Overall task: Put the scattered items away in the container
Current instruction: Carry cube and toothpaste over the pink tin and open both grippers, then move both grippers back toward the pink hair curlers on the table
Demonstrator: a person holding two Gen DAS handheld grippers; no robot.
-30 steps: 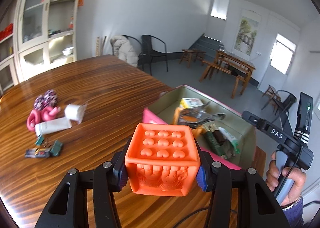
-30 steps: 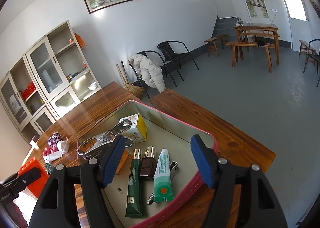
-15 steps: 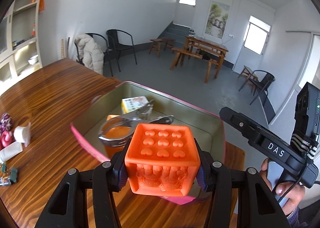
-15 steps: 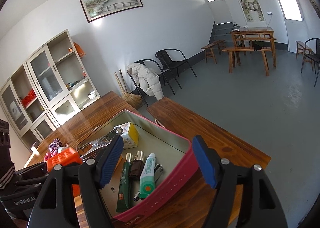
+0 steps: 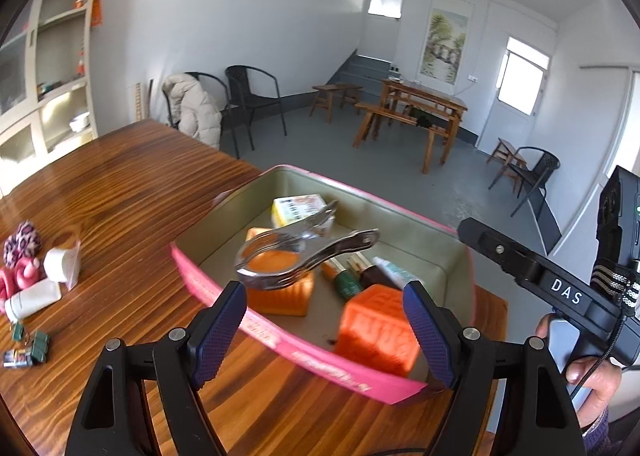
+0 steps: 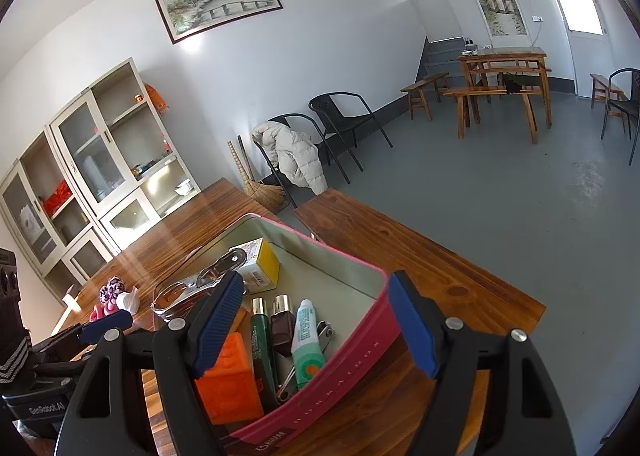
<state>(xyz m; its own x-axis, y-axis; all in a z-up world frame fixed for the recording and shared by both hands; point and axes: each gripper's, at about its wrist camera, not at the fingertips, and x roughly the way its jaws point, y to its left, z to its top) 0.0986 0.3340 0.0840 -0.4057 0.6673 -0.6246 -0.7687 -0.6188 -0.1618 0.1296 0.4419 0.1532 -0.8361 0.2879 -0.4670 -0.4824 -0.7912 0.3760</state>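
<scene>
we have just been opening our left hand-held gripper [image 5: 324, 332] over the pink container [image 5: 320, 366], and the orange block [image 5: 378, 336] now sits inside it by the near wall, released, nothing between the pads. the block lies just beyond and below the fingertips, closer to the right-side finger, so we judge the drop is done and the hand is free to leave. our right hand-held gripper [image 6: 316, 324] hangs spread and empty over the container's corner, with the rim between its fingers but not pressed, perhaps ready to steady it. more scattered items [image 5: 28, 288] wait on the wooden surface [image 5: 120, 192], well apart from the container, so tidying is not finished.
</scene>
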